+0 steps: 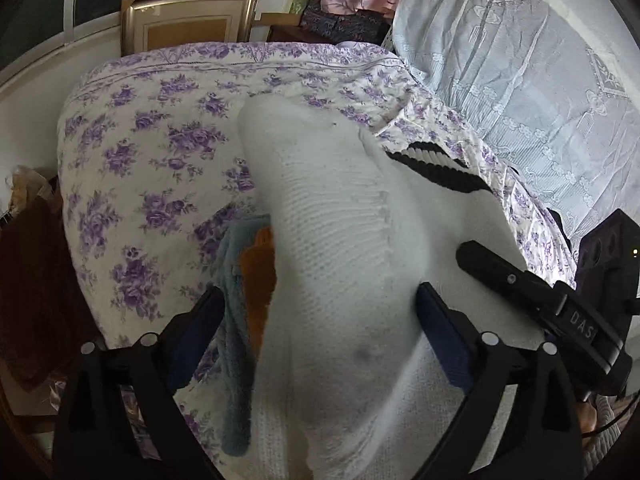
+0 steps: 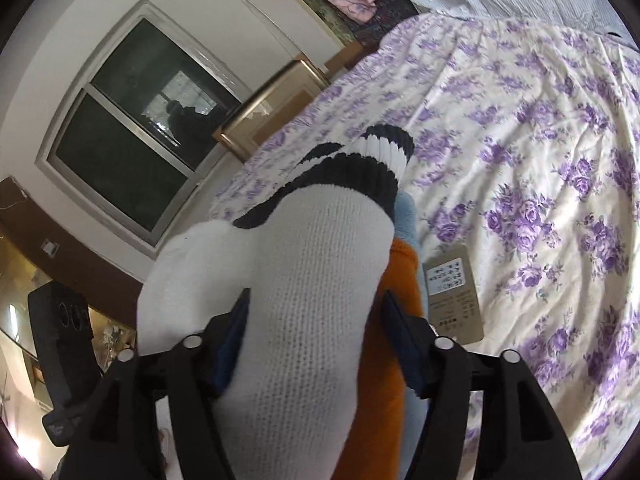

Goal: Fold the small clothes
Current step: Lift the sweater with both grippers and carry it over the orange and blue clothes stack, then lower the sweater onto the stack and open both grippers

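A white knit sock (image 1: 340, 240) with a black-and-white striped cuff (image 1: 432, 164) lies on the floral bed sheet (image 1: 140, 140). My left gripper (image 1: 320, 292) straddles its foot end with jaws wide; a clear gap shows beside the left pad. A finger of the other gripper (image 1: 500, 272) rests over the sock's right edge. In the right wrist view the sock (image 2: 312, 272) runs away towards its cuff (image 2: 372, 160). My right gripper (image 2: 316, 298) stands open around it, with orange cloth showing between the sock and the right pad.
Under the sock lie an orange cloth (image 2: 400, 284) and a light blue cloth (image 1: 234, 264). A paper tag (image 2: 452, 296) sits on the sheet (image 2: 520, 160) beside them. A lace cover (image 1: 520, 80) lies to the right; a gold frame (image 1: 188, 20) and a window (image 2: 132, 140) are beyond the bed.
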A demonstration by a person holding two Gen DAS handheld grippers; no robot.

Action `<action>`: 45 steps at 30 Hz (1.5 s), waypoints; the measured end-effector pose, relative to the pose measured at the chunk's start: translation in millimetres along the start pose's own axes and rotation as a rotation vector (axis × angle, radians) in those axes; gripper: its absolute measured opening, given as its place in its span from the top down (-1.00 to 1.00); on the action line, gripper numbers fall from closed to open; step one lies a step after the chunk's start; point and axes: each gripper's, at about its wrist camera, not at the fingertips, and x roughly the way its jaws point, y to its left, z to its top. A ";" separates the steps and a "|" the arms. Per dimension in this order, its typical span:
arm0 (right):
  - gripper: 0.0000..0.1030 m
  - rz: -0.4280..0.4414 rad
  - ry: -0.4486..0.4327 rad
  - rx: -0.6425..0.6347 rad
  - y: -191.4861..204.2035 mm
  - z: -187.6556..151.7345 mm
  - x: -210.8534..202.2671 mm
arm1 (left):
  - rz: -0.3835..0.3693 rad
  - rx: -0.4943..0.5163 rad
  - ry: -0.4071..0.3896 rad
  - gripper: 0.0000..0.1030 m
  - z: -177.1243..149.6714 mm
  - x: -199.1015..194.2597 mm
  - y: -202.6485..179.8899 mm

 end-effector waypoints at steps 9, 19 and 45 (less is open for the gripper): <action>-0.48 0.032 -0.008 0.064 -22.0 -5.5 12.1 | 0.076 0.041 -0.065 -0.92 -9.6 10.8 -3.1; -0.46 -0.048 -0.011 -0.017 -2.8 4.8 -9.2 | 0.133 0.051 -0.072 -0.92 -4.7 -8.2 -18.2; -0.47 -0.146 -0.007 -0.157 25.1 -44.3 -57.9 | 0.292 0.091 -0.108 -0.91 -25.5 -49.2 -8.8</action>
